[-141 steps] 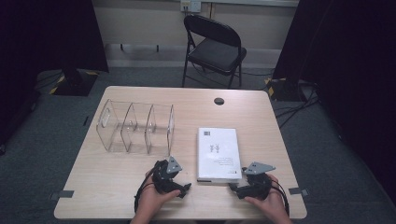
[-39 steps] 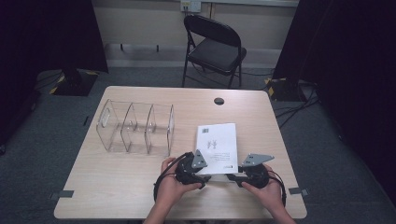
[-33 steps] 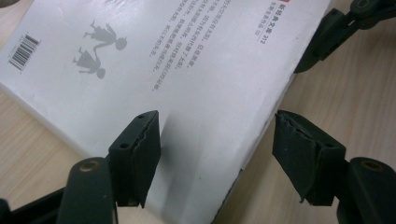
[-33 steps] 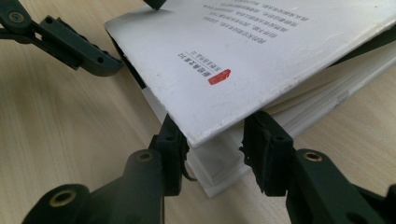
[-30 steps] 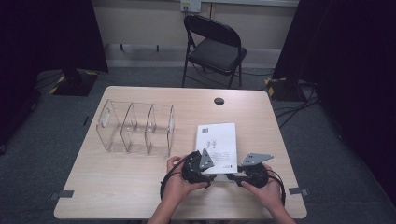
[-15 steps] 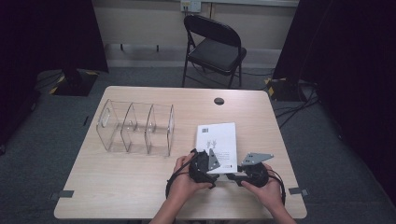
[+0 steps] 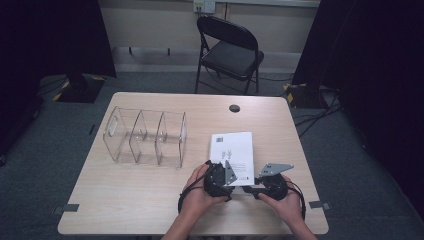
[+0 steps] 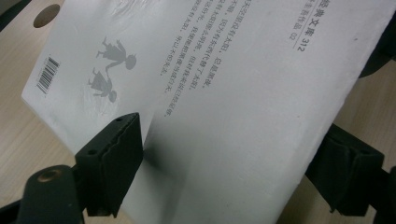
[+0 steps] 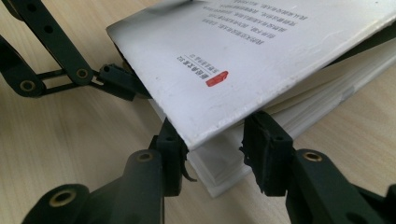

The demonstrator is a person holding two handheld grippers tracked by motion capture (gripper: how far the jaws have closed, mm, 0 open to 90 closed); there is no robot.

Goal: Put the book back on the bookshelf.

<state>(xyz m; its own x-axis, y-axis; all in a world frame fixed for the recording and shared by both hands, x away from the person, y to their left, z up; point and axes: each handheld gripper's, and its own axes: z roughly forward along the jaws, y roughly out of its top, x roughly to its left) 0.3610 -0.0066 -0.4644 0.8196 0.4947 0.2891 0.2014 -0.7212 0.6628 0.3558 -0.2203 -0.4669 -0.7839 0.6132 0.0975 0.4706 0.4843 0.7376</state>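
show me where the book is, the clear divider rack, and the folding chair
book (image 7: 231, 145), high view, on its white cover.
clear divider rack (image 7: 145, 136), high view, on a middle partition.
folding chair (image 7: 233, 56), high view, on its seat.

A light wooden table (image 7: 150, 200) with a round cable hole (image 7: 234, 108) stands on grey-green carpet (image 7: 60, 130). Behind it a black folding chair (image 7: 227, 52) faces a pale wall (image 7: 150, 25) with a socket plate (image 7: 204, 5). Dark curtains (image 7: 50, 35) hang on both sides, cables (image 7: 320, 107) trail across the floor at right, and the light is dim and even
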